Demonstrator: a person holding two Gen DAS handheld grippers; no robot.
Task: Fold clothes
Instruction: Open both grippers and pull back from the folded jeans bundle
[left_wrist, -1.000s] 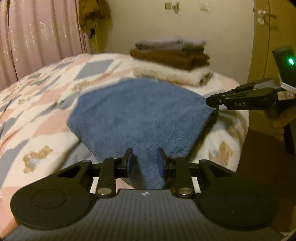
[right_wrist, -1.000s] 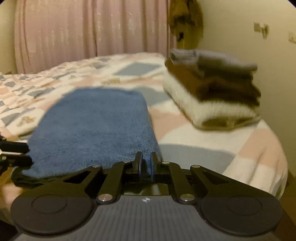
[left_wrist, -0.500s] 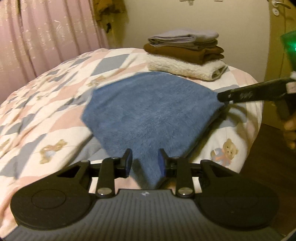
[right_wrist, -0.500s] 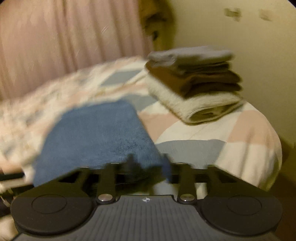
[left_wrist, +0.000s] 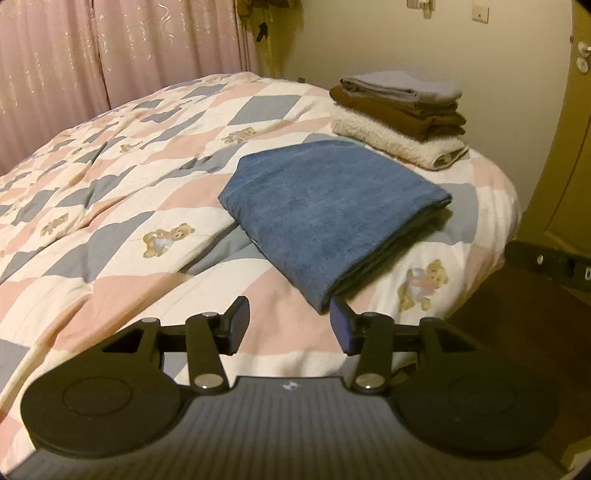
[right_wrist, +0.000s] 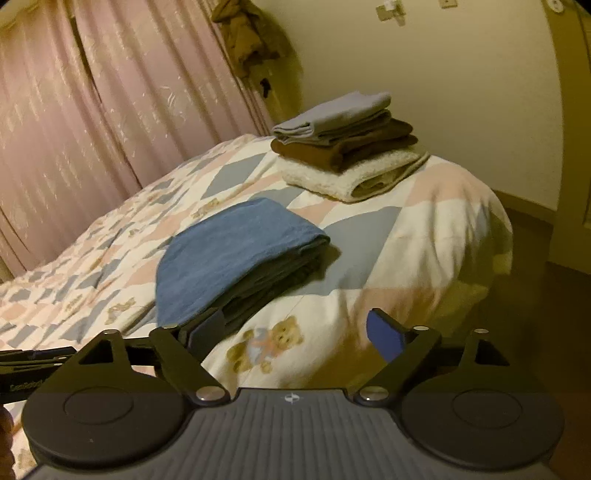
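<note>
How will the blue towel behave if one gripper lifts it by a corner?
The blue towel is soft terry, so it would probably sag and hang. Its stacked layers show at the open edge, so a corner pinch may catch only some, and the fold likely opens. It looks thick, so perhaps fairly heavy.

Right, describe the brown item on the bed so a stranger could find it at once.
Start at the quilted bed and go to its far corner by the cream wall, where a stack of folded laundry sits beyond the blue towel. The brown item is the middle layer, dark between the grey piece on top and the fluffy cream towel underneath.
</note>
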